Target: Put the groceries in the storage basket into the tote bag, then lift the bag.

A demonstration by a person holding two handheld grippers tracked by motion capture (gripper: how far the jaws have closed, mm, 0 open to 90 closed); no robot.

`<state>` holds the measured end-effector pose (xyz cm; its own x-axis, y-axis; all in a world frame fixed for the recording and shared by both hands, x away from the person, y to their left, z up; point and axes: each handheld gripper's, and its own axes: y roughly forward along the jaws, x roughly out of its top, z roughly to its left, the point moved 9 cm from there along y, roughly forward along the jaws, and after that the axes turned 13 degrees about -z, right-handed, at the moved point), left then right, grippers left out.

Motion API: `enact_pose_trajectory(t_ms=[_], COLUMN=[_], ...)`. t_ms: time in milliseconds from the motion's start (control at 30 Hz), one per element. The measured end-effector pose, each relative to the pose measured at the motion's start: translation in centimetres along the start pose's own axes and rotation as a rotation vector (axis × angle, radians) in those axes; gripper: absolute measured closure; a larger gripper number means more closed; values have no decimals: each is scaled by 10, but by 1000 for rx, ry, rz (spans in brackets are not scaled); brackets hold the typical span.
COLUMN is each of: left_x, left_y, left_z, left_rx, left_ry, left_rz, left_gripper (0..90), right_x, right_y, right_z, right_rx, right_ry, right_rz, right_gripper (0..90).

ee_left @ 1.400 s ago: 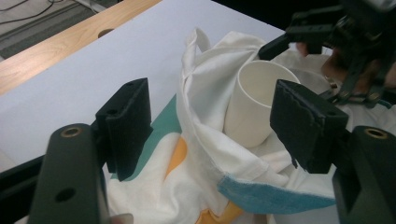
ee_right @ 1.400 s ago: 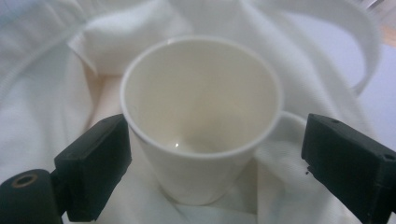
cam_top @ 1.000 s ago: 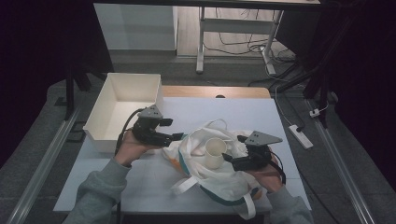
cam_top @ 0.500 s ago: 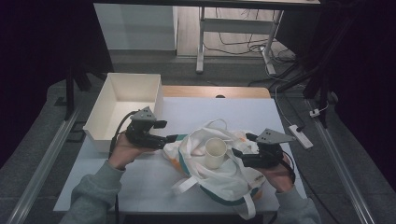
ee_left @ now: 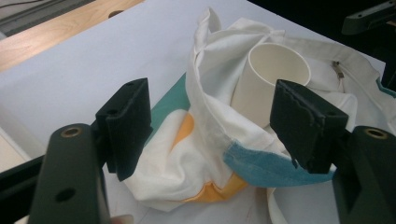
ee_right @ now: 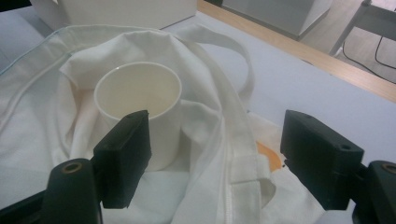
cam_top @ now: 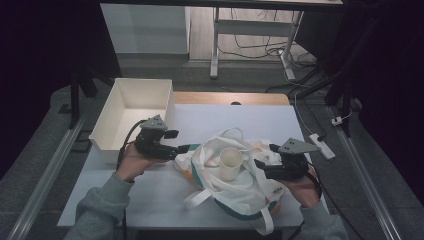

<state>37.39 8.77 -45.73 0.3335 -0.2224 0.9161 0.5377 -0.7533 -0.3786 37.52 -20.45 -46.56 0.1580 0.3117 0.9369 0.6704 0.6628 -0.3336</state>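
Overhead and close views, shared cup [cam_top: 230, 163]

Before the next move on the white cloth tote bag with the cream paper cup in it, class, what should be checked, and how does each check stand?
1. Cream paper cup upright in the bag: ok.
2. White cloth tote bag fully on the white table: ok.
3. Left gripper open at the bag's edge: ok.
4. Right gripper open, holding nothing: ok.
5. Bag mouth held open: not ok.
6. Cup empty: ok.
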Motion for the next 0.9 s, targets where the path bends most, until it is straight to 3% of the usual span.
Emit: enact_pose_trajectory(t_ms=[300,500,900], left_x=[-3,-6,-15], left_y=[4,12,37], left_z=[0,-4,-9], left_rx=[8,25,42], left_ry=[5,31,52], left_rz=[15,38,99], left_gripper=[299,300,372], right_x=[-4,-6,-10], right_y=[0,-4,-6], right_z=[-3,-3,-7], right_rx=[-9,-28,-40], right_ry=[-5,-10,-5], right_rz=[22,42,65], right_gripper=[241,247,248])
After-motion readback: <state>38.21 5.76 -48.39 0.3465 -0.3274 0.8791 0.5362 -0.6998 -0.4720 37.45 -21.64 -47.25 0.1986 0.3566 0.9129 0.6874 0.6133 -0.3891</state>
